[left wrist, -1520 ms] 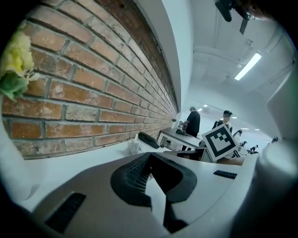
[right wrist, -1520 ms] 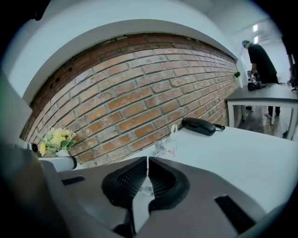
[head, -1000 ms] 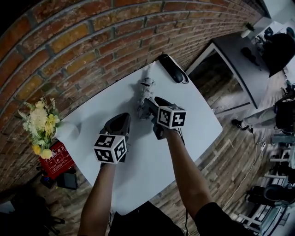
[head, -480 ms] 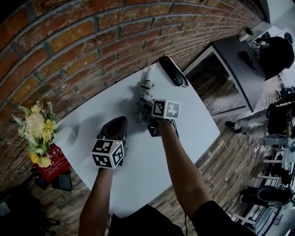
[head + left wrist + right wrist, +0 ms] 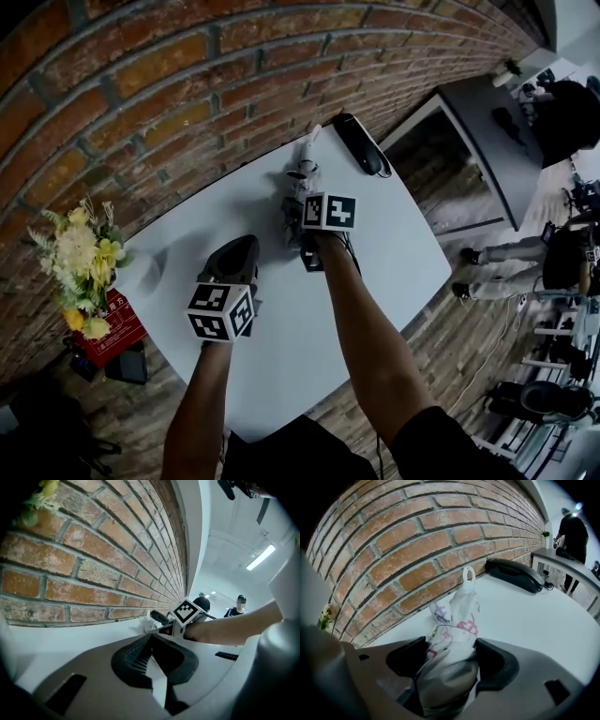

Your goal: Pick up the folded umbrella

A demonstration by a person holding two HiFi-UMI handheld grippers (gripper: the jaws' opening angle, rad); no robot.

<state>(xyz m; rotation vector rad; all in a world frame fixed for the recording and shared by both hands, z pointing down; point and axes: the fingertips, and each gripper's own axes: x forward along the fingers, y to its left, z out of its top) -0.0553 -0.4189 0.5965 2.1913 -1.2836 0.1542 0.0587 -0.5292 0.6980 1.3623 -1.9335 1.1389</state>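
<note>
The folded umbrella (image 5: 300, 187), white with pink and purple print, lies on the white table (image 5: 394, 239) near the brick wall, its wrist loop toward the wall. My right gripper (image 5: 300, 236) tilts steeply down over its near end. In the right gripper view the umbrella (image 5: 454, 630) fills the space between the wide-open jaws of the right gripper (image 5: 452, 660), with a dark gap showing on the left side. My left gripper (image 5: 234, 261) hovers over the table to the left; in its own view the left gripper (image 5: 152, 641) has its jaws together with nothing in them.
A black telephone handset (image 5: 361, 145) lies at the table's far corner, beyond the umbrella. A vase of yellow and white flowers (image 5: 80, 267) stands at the table's left end, a red box (image 5: 112, 323) below it. A person (image 5: 574, 529) stands by a distant desk.
My right gripper has dropped and tipped further down, so its jaws now straddle the umbrella's near end. The left gripper has barely shifted.
</note>
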